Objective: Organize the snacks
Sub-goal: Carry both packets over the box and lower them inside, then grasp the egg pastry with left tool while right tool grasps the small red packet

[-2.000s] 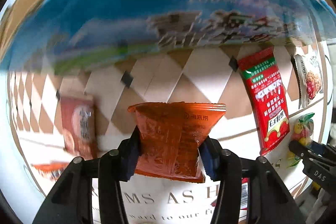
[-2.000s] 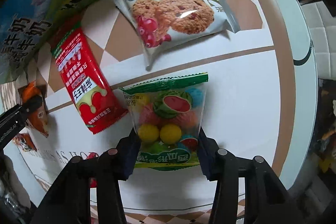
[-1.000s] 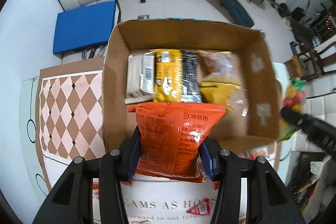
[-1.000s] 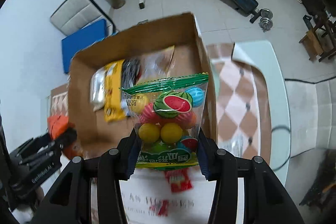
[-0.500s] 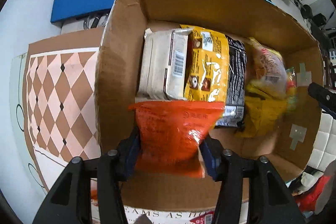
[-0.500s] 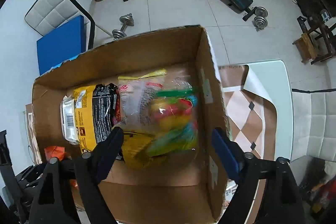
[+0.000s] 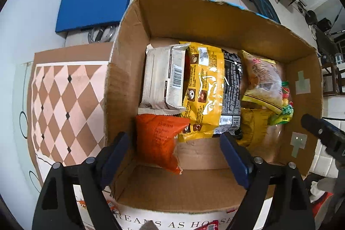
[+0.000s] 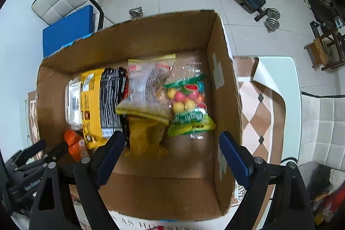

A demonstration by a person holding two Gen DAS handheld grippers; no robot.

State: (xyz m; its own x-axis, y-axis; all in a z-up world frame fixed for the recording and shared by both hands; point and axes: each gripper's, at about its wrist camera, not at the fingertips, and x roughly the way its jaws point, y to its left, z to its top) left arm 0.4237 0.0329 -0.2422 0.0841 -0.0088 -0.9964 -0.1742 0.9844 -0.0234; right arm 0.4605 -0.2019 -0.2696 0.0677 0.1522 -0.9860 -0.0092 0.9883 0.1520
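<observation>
Cardboard box (image 7: 215,23) is sitting on the patterned surface (image 7: 64,96), already holding several packets. Orange packet (image 7: 158,141) is lying at the box's near left, candy bag (image 8: 189,105) at its right, against the right wall. Left tongs (image 7: 174,154) are hovering spread wide above the orange packet, gripping nothing; right tongs (image 8: 172,154) are likewise standing wide apart and empty, near the candy bag. Judgement: both packets look light, soft and crinkly, with slippery film; gripping a sealed edge seam looks safer than squeezing the filled middle.
</observation>
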